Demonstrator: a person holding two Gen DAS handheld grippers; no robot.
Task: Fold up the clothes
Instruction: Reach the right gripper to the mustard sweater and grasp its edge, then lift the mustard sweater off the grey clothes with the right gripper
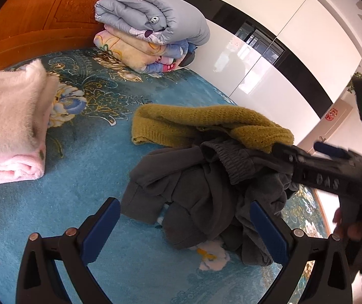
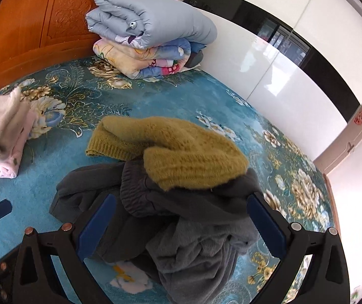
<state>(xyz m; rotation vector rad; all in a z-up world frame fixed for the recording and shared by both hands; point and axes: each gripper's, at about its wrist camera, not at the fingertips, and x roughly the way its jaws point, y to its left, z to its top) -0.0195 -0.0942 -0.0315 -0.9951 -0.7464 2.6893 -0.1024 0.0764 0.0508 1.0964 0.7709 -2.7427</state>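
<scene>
A crumpled dark grey garment (image 1: 196, 195) lies on the blue floral bedspread (image 1: 79, 167), with an olive-green knit sweater (image 1: 206, 124) partly on top of it. Both show in the right wrist view, the grey garment (image 2: 181, 228) and the sweater (image 2: 176, 149). My left gripper (image 1: 184, 228) is open, hovering just above the near edge of the grey pile. My right gripper (image 2: 181, 223) is open with its jaws on either side of the grey garment's ribbed band. The right gripper also shows in the left wrist view (image 1: 305, 162), reaching in from the right.
A folded pink-and-white fluffy pile (image 1: 8, 124) lies at the left. A stack of folded quilts (image 1: 150, 25) sits by the wooden headboard (image 1: 41, 17). White and black wardrobe doors (image 1: 269, 58) run along the bed's far side.
</scene>
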